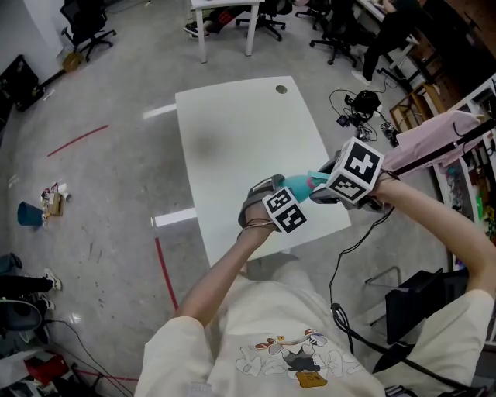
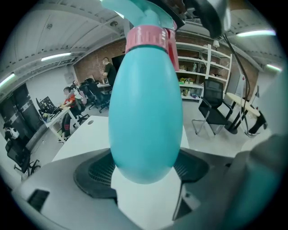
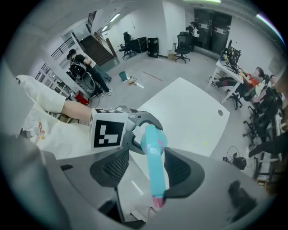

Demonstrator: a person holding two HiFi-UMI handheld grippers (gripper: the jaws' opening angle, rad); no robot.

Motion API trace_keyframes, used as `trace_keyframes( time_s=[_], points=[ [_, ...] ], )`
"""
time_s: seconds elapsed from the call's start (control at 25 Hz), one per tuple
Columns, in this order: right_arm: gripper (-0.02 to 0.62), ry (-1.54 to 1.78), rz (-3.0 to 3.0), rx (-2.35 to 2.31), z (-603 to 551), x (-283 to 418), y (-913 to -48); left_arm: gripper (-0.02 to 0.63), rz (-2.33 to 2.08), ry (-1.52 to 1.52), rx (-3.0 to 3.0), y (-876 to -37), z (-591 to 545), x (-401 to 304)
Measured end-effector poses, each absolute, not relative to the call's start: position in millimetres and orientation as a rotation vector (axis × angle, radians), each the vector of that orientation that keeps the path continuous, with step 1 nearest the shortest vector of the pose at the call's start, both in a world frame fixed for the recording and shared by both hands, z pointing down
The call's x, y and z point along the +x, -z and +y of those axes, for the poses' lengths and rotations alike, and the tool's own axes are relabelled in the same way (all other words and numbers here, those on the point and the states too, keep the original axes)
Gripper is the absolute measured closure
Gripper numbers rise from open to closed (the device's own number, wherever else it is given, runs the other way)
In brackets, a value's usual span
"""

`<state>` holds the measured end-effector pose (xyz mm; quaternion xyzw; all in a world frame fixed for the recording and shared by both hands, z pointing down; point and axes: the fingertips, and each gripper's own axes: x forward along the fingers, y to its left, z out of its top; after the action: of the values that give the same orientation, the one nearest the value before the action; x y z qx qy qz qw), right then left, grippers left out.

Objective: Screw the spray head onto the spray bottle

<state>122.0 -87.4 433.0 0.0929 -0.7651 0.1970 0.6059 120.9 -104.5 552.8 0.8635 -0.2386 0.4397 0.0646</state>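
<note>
Spray head (image 3: 152,152) is sitting seated on spray bottle (image 2: 146,112), left fingers (image 2: 94,173) grasping bottle, right fingers (image 3: 182,170) released around head; tightness unconfirmed.

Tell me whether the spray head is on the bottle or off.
On: the spray head sits by its pink collar on the spray bottle in the left gripper view. How tight: cannot tell.

A white table (image 1: 232,132) stands on a grey floor (image 1: 108,209). A round hole (image 1: 281,89) sits near its far right corner. On the floor, a red tape line (image 1: 76,140) lies well left of the table, and cables (image 1: 358,108) lie off the right edge.
</note>
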Motion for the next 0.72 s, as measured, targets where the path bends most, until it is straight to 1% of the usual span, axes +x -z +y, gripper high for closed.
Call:
trace_keyframes(
  time_s=[0.2, 0.4, 0.72],
  points=[
    [0.357, -0.321, -1.802, 0.226, -97.4, 129.9, -416.0, 0.204, -0.489, -1.416, 2.694, -560.9, -103.3, 111.8],
    [0.354, -0.146, -1.821, 0.109, -84.6, 125.8, -387.6, 0.204, -0.13, -1.387, 2.752, -563.8, -90.7, 103.6],
    [0.356, 0.236, -1.82, -0.216, -48.6, 110.9, -352.2, 0.204, 0.659, -1.143, 2.749, -535.1, -31.2, 93.5]
  ],
)
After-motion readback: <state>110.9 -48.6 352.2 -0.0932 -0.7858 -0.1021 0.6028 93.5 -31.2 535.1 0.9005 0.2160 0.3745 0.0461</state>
